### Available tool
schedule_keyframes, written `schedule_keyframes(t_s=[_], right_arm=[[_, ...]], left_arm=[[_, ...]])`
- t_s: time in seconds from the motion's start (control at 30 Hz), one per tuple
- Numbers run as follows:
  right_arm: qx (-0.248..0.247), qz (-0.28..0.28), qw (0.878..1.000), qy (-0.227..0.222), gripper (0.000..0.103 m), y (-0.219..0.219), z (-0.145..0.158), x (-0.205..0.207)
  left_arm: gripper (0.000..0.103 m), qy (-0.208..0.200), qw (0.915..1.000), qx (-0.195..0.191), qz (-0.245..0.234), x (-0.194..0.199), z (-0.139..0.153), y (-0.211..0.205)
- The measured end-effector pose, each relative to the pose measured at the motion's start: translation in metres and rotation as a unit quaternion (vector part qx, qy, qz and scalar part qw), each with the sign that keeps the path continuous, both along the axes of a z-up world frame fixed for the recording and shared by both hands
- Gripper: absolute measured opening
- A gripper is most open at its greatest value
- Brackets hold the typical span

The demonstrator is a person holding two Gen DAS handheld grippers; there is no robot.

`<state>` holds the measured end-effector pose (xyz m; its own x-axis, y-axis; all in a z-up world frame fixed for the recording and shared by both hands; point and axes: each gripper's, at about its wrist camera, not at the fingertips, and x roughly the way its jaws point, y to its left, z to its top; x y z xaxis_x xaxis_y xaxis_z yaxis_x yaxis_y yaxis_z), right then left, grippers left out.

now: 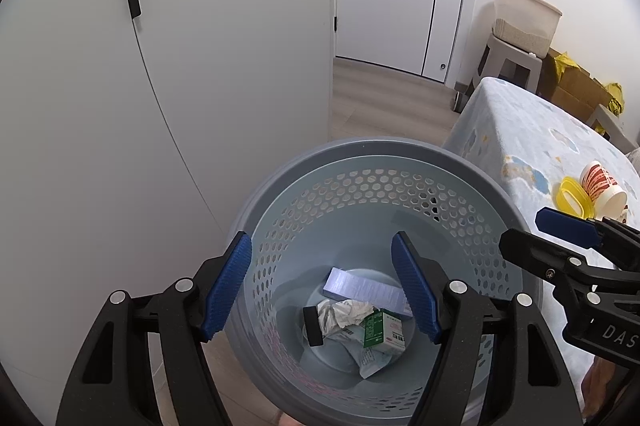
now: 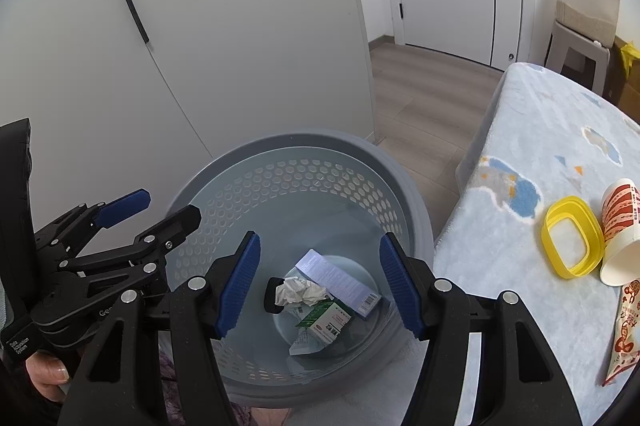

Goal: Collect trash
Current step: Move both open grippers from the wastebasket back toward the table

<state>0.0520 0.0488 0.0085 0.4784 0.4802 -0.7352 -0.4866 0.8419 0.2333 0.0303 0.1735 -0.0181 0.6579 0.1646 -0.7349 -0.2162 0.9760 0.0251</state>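
Here we hold both the left gripper (image 1: 322,286) and right gripper (image 2: 318,284) released, empty, over the perforated grey plastic bin (image 1: 376,150); crumpled paper (image 2: 300,292) and cartons lie inside. Beside it, a fleecy tablecloth (image 2: 520,130) bears a yellow ring (image 2: 570,236) and paper cup (image 2: 620,226).

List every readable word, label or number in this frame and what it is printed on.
"DAS": right gripper body, cut off at the edge.
"Data Acquisition System": left gripper body.
"Gen": same body, cut off.
Green box, long pale box, paper cup and snack wrapper: print too small or blurred.
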Motion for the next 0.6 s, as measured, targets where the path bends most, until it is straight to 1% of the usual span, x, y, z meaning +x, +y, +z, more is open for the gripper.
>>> schedule_keyframes(t_s=[0.6], right_arm=[[-0.003,-0.02,1.0,-0.008,0.061,-0.016,0.009,-0.01]], left_arm=[[0.07,-0.008,0.9999,0.006,-0.006,-0.003,0.003,-0.008]])
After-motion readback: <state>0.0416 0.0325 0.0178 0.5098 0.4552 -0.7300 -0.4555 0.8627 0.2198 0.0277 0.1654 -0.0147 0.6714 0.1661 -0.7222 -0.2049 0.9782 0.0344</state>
